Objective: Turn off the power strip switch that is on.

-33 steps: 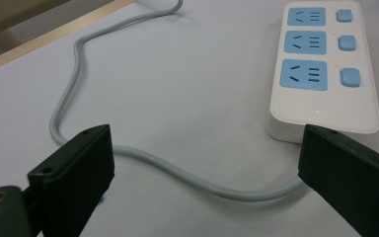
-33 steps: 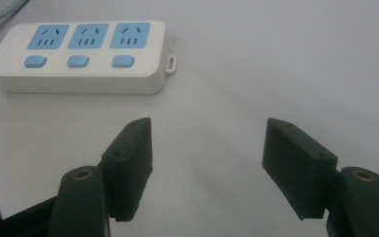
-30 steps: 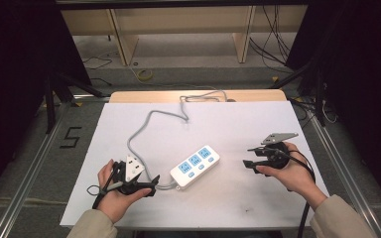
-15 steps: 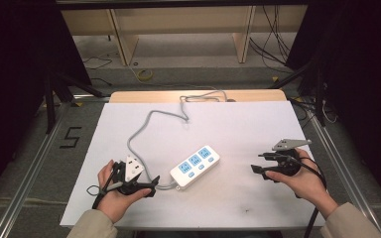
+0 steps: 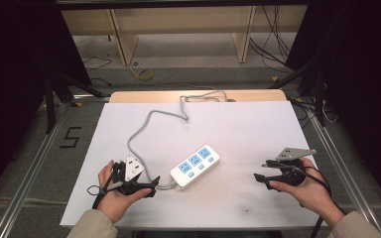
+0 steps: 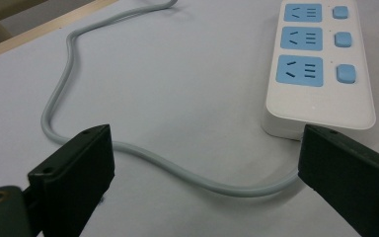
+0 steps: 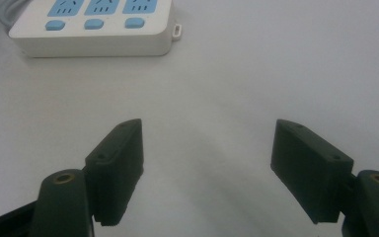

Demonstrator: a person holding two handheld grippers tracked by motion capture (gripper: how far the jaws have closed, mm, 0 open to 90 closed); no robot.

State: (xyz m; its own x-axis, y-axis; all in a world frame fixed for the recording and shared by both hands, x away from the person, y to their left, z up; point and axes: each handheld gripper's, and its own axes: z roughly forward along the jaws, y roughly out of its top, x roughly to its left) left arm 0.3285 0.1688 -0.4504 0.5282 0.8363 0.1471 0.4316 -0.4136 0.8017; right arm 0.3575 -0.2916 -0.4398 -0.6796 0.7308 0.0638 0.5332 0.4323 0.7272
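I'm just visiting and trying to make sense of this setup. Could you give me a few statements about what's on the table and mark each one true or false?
1. The power strip has three blue sockets. True.
2. A plug is pushed into one of the sockets. False: all three sockets are free.
3. The left gripper is open, and the grey cable passes between its jaws. True.
4. The right gripper is clamped on the power strip. False: it is open, holds nothing, and sits apart from the strip over bare white table.
5. The cable runs from the strip to the far edge of the table. True.
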